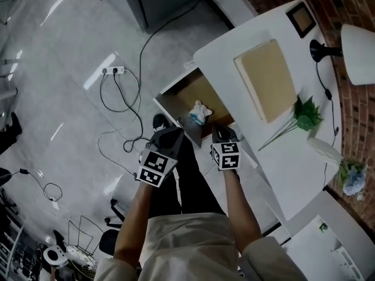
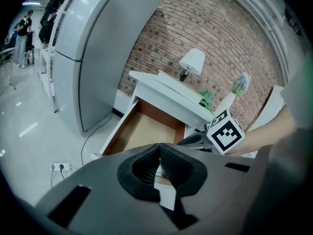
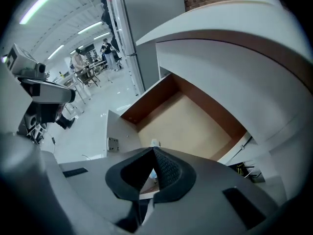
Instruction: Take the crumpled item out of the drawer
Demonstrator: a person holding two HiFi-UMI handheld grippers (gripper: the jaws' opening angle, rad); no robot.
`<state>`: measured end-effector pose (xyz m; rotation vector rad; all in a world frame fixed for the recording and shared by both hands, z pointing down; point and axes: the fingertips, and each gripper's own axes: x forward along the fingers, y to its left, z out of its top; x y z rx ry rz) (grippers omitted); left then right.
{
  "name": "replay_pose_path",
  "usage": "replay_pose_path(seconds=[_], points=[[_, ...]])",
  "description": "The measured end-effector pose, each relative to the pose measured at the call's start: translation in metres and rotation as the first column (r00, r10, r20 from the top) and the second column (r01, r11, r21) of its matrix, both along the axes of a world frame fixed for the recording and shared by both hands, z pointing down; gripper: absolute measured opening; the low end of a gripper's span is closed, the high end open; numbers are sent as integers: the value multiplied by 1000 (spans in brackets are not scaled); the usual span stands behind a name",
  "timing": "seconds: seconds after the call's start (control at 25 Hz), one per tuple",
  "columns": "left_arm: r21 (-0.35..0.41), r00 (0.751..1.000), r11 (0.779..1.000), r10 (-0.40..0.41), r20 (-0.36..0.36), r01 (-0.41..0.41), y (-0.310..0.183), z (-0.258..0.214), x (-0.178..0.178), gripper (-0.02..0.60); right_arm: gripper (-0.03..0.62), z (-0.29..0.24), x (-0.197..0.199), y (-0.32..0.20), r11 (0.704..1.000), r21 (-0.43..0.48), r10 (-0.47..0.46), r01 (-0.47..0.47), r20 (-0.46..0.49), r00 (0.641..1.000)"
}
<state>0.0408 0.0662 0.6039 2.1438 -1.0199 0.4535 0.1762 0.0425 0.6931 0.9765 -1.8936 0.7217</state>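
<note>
Left hand-held gripper (image 2: 159,151), right hand-held gripper (image 3: 153,153), jaws together, near crumpled item (image 1: 200,113) in drawer (image 1: 193,92)

White-and-blue crumpled item (image 1: 200,112) on tan floor of open drawer (image 1: 193,90)

Open drawer (image 1: 183,92) left of white desk (image 1: 281,157); crumpled item (image 1: 200,112) inside, just beyond left gripper (image 1: 164,134) and right gripper (image 1: 222,133).

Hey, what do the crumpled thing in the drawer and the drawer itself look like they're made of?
Crumpled item: likely thin paper or plastic wrap, white with a blue patch; its irregular creased shape suggests that.
Drawer: probably laminated board, matte tan-brown inside, smooth white outside.
</note>
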Motion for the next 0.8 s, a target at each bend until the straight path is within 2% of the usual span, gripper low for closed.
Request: replay_pose_path(seconds=[0.12, 0.28, 0.52, 0.8], points=[[8, 1000, 1000, 13, -3, -13, -5, 9, -1, 17, 25, 11, -3, -7, 1000, 24, -18, 19, -52, 999], [11, 1000, 999, 30, 9, -30, -7, 17, 4, 17, 25, 21, -7, -14, 994, 44, -93, 101, -159, 983], [3, 999, 999, 44, 20, -45, -5, 40, 0, 17, 35, 42, -27, -12, 988, 3, -151, 153, -139, 979], [3, 997, 997, 80, 11, -80, -6, 58, 8, 17, 117, 66, -32, -11, 974, -30, -229, 227, -142, 963]])
